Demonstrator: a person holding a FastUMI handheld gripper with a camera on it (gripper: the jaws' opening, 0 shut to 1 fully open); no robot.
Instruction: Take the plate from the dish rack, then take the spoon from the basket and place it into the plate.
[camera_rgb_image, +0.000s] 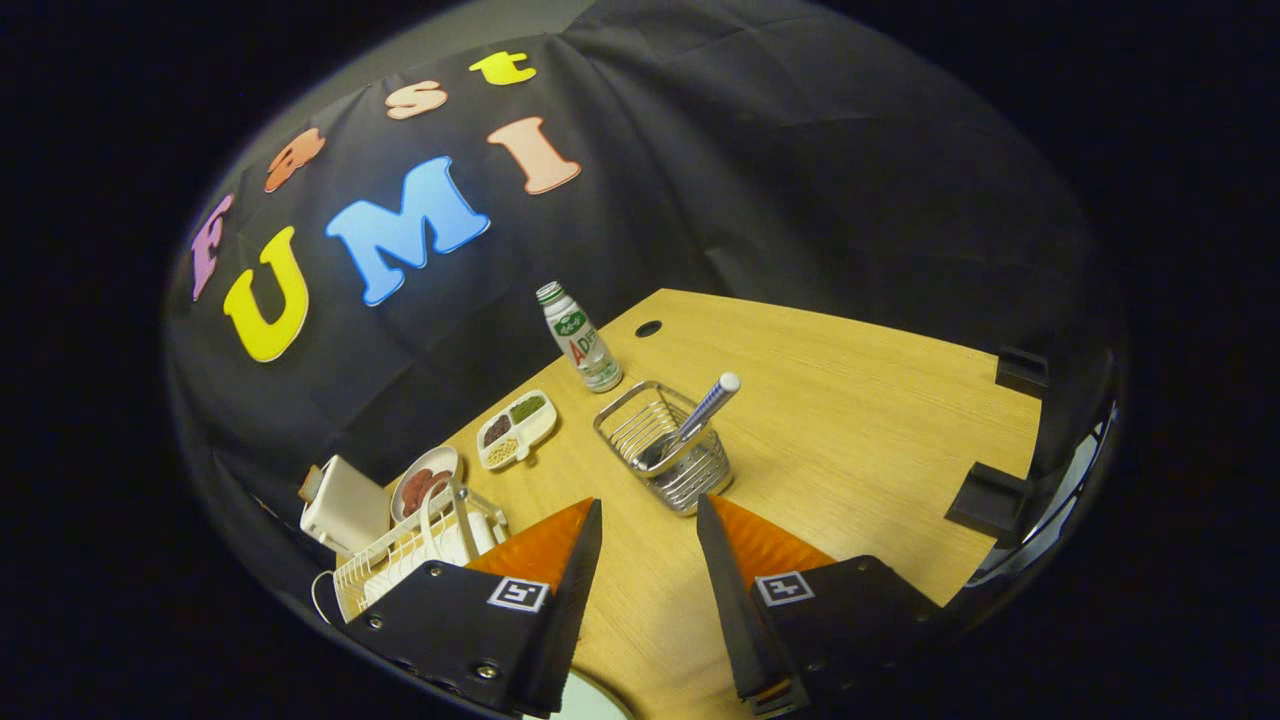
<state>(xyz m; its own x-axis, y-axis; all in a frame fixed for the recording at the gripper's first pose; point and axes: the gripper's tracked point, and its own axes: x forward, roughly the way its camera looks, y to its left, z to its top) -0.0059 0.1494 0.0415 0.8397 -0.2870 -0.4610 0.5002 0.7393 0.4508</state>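
Two stages to this job, and the first looks done. Far left: white boxy appliance (343, 507) at the table's corner, then the white wire dish rack (400, 560) beside it, partly hidden behind the left finger; whether anything remains in the rack, cannot tell. Round white plate holding reddish food (424, 484) just behind the rack, and a white three-section tray of beans (516, 430) further along. Small white bottle with green label (579, 338) stands upright near the black cloth wall. Gripper (648, 520) hangs above the light wooden table (860, 420), fingers spread wide, nothing between them. A pale round rim, likely the task's plate (592, 700), lies on the table low between the fingers, mostly cut off. Just ahead of the right fingertip: silver wire basket (664, 444), with the metal spoon with patterned handle (692, 420) leaning inside, handle up. Judgement: plate seems out; spoon untouched, pick and placement remain.
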